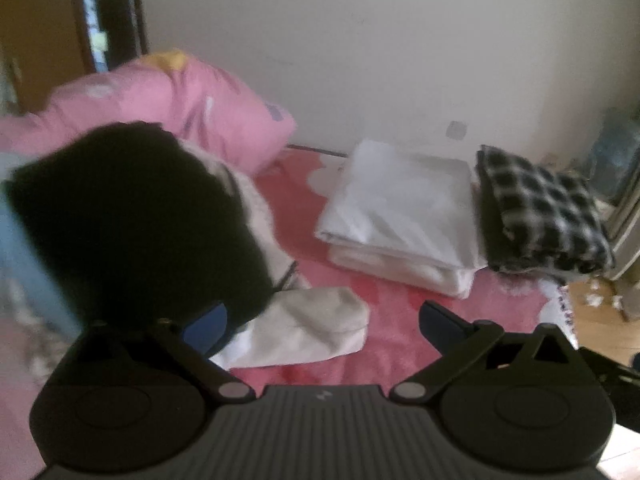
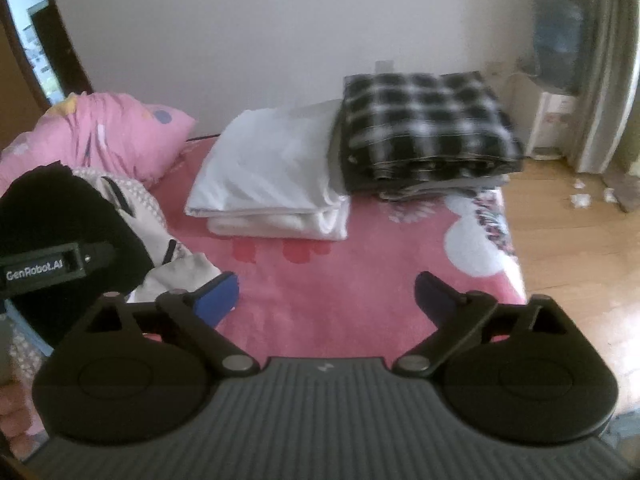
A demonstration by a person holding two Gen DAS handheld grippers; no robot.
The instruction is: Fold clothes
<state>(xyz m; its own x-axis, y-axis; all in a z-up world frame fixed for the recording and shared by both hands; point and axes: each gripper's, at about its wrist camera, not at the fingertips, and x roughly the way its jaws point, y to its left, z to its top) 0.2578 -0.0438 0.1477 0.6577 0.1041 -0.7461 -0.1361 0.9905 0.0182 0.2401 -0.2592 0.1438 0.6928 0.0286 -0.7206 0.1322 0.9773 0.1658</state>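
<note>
A heap of unfolded clothes lies at the left of the bed: a black garment (image 1: 132, 216) on top of a white one (image 1: 308, 328). The same black garment (image 2: 60, 216) and a white patterned piece (image 2: 148, 208) show in the right wrist view. Two folded stacks stand at the far side, a white one (image 1: 400, 208) (image 2: 272, 176) and a black-and-white plaid one (image 1: 540, 208) (image 2: 424, 128). My left gripper (image 1: 320, 324) is open above the white garment's edge, holding nothing. My right gripper (image 2: 326, 296) is open over bare bed cover, also holding nothing.
The pink bed cover (image 2: 340, 264) fills the middle. A pink quilt (image 1: 180, 108) (image 2: 104, 132) is bunched against the wall at the back left. Wooden floor (image 2: 568, 220) with scraps of paper and a water dispenser (image 2: 556, 40) lie beyond the bed's right edge.
</note>
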